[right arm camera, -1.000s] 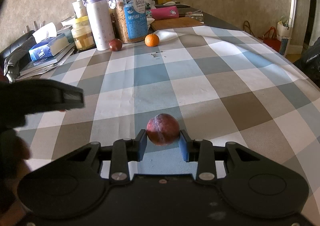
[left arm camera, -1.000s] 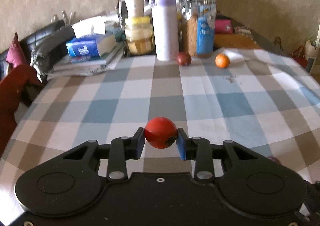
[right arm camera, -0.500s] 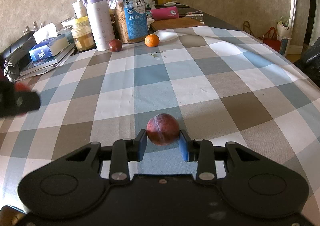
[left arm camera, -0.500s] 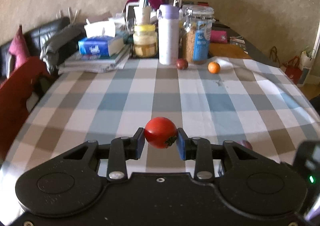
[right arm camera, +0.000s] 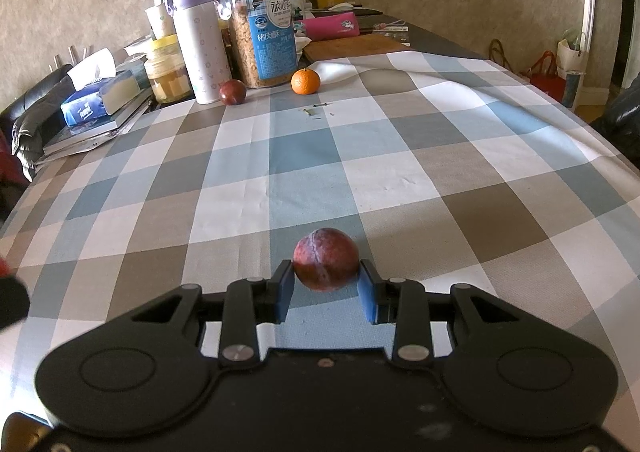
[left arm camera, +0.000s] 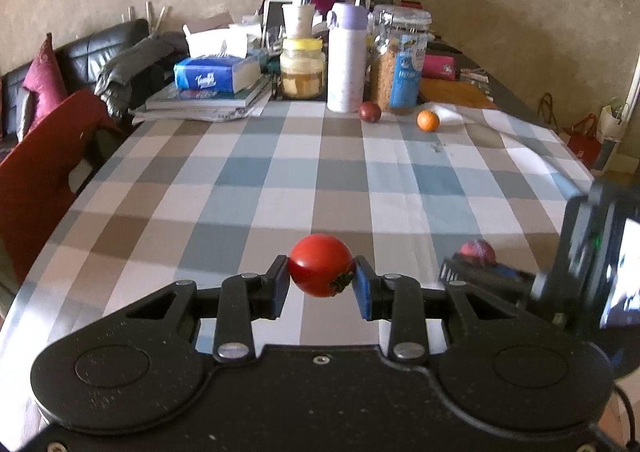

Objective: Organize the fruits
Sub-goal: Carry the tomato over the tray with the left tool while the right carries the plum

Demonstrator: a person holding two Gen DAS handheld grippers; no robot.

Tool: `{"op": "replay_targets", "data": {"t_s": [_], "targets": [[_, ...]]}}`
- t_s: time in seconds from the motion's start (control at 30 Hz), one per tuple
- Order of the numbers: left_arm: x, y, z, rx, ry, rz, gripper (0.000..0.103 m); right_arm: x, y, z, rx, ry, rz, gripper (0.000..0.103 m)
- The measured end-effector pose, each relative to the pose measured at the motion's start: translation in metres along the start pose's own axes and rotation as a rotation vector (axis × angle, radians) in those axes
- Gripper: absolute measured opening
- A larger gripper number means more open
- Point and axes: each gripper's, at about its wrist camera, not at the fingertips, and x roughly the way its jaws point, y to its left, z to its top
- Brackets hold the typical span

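Observation:
My left gripper (left arm camera: 321, 286) is shut on a red tomato (left arm camera: 320, 270) and holds it above the checked tablecloth (left arm camera: 320, 180). My right gripper (right arm camera: 326, 288) is shut on a purple-red plum (right arm camera: 326, 264) low over the cloth; it also shows at the right of the left wrist view (left arm camera: 478, 252). A dark red plum (left arm camera: 369, 111) (right arm camera: 233, 92) and an orange mandarin (left arm camera: 428, 120) (right arm camera: 305, 81) lie at the far end of the table, in front of the containers.
At the far end stand a white flask (right arm camera: 202, 48), a cereal jar (right arm camera: 264, 28), a yellow-lidded jar (right arm camera: 168, 72), a tissue pack on books (right arm camera: 100, 104) and a pink case (right arm camera: 332, 26). A red chair (left arm camera: 44, 156) stands at the left edge.
The left gripper has drawn back toward the near edge with the tomato, so the table looks farther away and the right gripper has come into its view. The right gripper has stayed still.

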Motion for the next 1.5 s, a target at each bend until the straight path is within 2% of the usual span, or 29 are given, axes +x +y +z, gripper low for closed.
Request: {"op": "replay_targets", "data": {"t_s": [0.27,0.5,0.67,0.8,1.0,1.5], "targets": [[-0.01,0.007,-0.009,-0.017,0.017,-0.014,0.043,-0.012,-0.023,0.015,0.121,0.026,0.039,0.035],[-0.013,0.005,-0.014,-0.017,0.037,-0.025,0.043,-0.071,-0.037,0.027,0.122,-0.094,0.091,0.035],[-0.017,0.002,-0.019,-0.015,0.049,-0.037,0.043,-0.113,-0.039,0.019,0.075,-0.166,0.143,0.035],[-0.02,-0.001,-0.023,-0.009,0.055,-0.046,0.043,-0.135,-0.039,0.006,0.033,-0.191,0.171,0.035],[-0.023,-0.005,-0.028,0.007,0.065,-0.055,0.043,-0.159,-0.048,-0.013,0.013,-0.221,0.172,0.035],[-0.01,-0.016,-0.041,0.037,0.124,-0.075,0.044,-0.162,-0.056,-0.054,-0.048,-0.143,0.133,0.035]]}}
